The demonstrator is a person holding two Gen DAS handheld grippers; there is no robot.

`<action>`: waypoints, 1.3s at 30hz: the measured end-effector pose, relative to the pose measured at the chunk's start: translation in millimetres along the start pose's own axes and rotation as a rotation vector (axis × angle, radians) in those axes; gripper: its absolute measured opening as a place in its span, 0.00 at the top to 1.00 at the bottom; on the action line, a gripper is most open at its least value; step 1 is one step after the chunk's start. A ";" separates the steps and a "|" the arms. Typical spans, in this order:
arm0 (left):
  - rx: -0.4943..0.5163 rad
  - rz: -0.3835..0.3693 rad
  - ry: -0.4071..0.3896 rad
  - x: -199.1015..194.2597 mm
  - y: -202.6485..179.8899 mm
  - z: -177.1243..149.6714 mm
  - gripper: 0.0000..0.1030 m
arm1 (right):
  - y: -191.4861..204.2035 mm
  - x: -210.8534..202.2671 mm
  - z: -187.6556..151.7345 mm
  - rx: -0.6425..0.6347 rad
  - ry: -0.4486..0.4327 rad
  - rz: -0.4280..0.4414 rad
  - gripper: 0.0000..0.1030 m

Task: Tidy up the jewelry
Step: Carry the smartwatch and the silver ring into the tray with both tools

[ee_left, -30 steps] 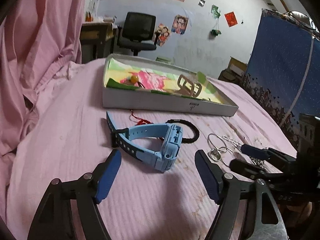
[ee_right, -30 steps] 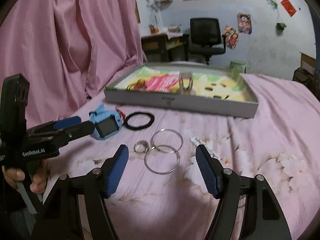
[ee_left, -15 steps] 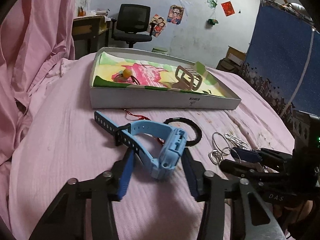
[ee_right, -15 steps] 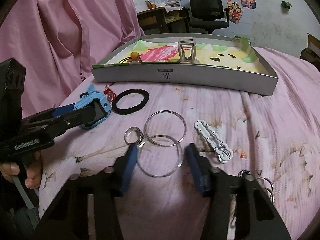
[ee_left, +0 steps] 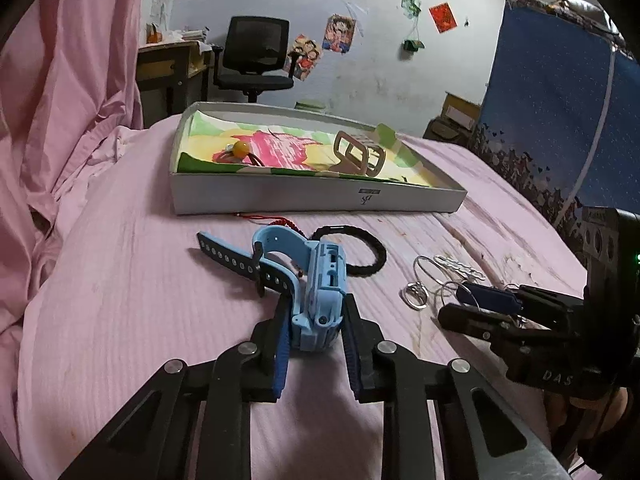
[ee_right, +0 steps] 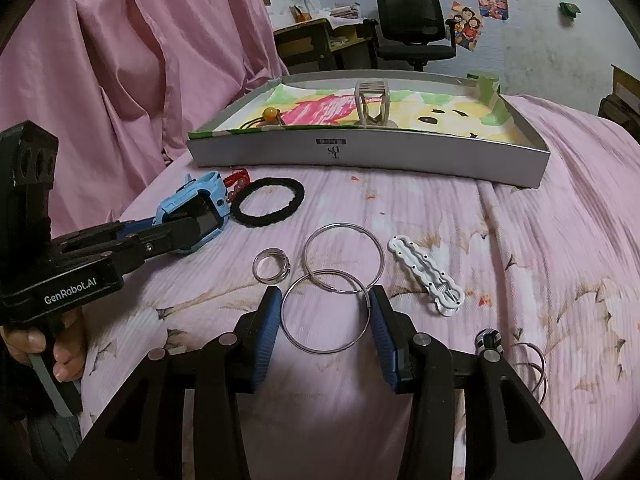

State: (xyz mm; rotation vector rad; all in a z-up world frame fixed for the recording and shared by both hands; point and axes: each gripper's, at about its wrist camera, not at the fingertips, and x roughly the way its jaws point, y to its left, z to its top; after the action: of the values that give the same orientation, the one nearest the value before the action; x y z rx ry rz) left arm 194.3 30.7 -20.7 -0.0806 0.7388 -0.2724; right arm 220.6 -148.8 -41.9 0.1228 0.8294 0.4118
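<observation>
- The left gripper (ee_left: 316, 332) is clamped on the body of the blue watch (ee_left: 320, 292), one pad on each flat side. That looks like the firmest place to hold it, since the strap trails loose on the pink bed (ee_left: 120, 280).
- The watch lies just in front of the shallow box (ee_left: 320, 200), which I take to be where the jewelry is being gathered. An orange bead piece (ee_left: 240, 148) and a beige clip (ee_left: 360, 154) already sit inside it.
- The right gripper (ee_right: 324, 320) has its fingers apart, one on each side of the nearer big ring (ee_right: 325, 312). They look close to its rim or just touching it, not yet squeezing. Straddling it flat seems the only way in on something so thin.
- A second big ring (ee_right: 344, 258) overlaps the first, so lifting one may drag the other.
- A small ring (ee_right: 272, 265), a white hair clip (ee_right: 426, 276) and a black hair band (ee_right: 267, 201) lie near by on the bed, still outside the box.
- A red cord (ee_right: 236, 179) lies touching the watch and might snag as it is lifted.
</observation>
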 end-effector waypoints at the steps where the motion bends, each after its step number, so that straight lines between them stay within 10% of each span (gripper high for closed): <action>1: -0.009 0.001 -0.014 -3.5 -0.1 -3.0 0.79 | -0.2 -2.0 -0.5 0.002 -0.008 0.002 0.62; 22: 0.040 0.180 -0.347 -54.5 -30.5 13.7 0.79 | 12.7 -68.9 7.2 -0.047 -0.397 -0.051 0.62; 39: 0.040 0.249 -0.473 -23.2 -21.9 73.6 0.79 | 15.0 -54.3 82.1 -0.078 -0.548 -0.107 0.62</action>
State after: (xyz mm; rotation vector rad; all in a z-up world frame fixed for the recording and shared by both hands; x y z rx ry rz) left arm 222.8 14.3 52.4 -0.0130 0.2675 -0.0250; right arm 243.9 -152.5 54.8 0.1103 0.2782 0.2877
